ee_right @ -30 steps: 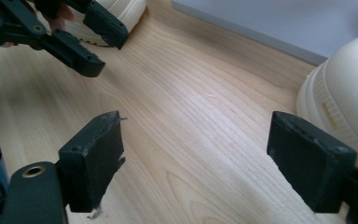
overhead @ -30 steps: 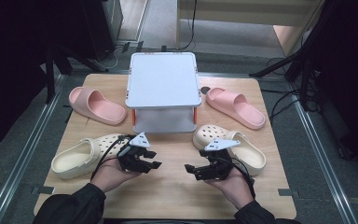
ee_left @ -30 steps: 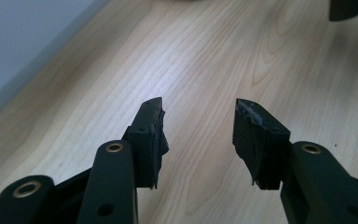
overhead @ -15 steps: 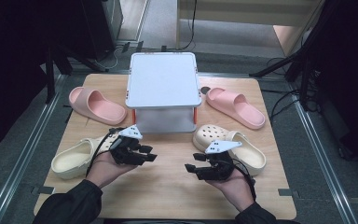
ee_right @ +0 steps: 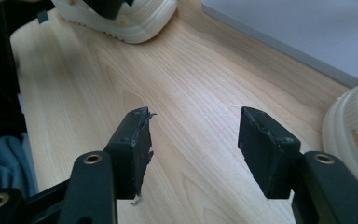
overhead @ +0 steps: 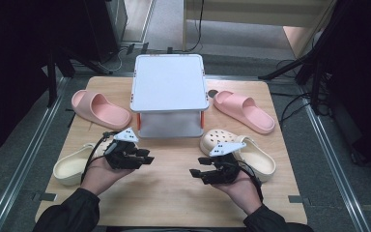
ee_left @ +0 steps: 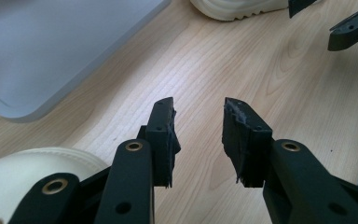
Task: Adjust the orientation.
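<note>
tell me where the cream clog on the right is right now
In the high view the right cream clog lies on the table's right half, just ahead of the right gripper, between the white rack and the right pink slide.

place: lab recording bay | cues: wooden table [overhead: 174, 203], dark stands [overhead: 314, 72], floor cables [overhead: 294, 104]

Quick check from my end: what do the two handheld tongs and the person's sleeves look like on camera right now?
Both tongs, left and right, are black, each topped by a grey three-cornered plate. Their jaws are blocky black pads with frayed, worn tips, carried on black links with brass-coloured rivets. A black cable trails from the left one. The person's sleeves are dark.
</note>
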`<state>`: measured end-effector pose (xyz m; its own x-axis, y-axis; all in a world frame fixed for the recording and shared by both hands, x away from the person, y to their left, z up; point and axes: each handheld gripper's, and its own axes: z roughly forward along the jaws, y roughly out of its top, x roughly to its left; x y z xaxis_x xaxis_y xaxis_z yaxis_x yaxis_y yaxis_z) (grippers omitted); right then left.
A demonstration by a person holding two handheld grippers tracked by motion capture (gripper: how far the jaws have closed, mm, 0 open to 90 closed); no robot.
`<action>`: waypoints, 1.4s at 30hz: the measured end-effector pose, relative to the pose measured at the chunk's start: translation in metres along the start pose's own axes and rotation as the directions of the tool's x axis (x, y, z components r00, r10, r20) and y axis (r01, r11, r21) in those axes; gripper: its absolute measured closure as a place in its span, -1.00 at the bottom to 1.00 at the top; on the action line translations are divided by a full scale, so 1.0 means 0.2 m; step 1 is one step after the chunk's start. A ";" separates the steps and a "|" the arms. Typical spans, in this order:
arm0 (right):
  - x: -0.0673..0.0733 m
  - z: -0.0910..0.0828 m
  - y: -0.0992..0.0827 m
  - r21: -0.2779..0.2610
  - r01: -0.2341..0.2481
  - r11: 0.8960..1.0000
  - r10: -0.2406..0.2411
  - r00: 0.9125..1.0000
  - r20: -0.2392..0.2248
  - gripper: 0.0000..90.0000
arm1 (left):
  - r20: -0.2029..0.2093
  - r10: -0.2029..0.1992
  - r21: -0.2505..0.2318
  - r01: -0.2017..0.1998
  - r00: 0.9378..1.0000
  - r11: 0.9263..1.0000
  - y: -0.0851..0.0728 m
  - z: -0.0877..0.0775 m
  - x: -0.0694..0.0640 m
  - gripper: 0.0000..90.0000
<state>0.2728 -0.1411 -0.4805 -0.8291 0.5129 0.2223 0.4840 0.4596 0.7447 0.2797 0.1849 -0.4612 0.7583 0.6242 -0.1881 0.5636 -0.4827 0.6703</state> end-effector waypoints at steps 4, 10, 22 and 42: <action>-0.02 0.01 0.00 0.025 0.023 0.999 -0.024 1.000 0.012 -0.04 | -0.045 -0.011 -0.009 0.010 0.999 1.000 -0.03 -0.04 0.00 0.33; -0.05 0.04 0.03 0.032 0.026 0.999 -0.026 1.000 -0.002 -0.04 | -0.044 -0.031 -0.012 0.030 0.999 0.999 -0.07 -0.12 0.04 0.16; -0.06 0.10 0.08 0.051 0.067 0.996 -0.065 0.997 -0.039 -0.04 | -0.089 -0.089 -0.059 0.084 0.992 0.995 -0.19 -0.27 0.08 0.08; -0.05 0.22 0.17 0.083 0.106 0.991 -0.097 0.990 -0.105 -0.03 | -0.127 -0.188 -0.123 0.172 0.974 0.977 -0.39 -0.49 0.12 0.07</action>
<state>0.3090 -0.0993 -0.4853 -0.8970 0.3869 0.2137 0.4148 0.5701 0.7092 0.2222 0.2985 -0.4477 0.5911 0.7767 -0.2175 0.6409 -0.2885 0.7113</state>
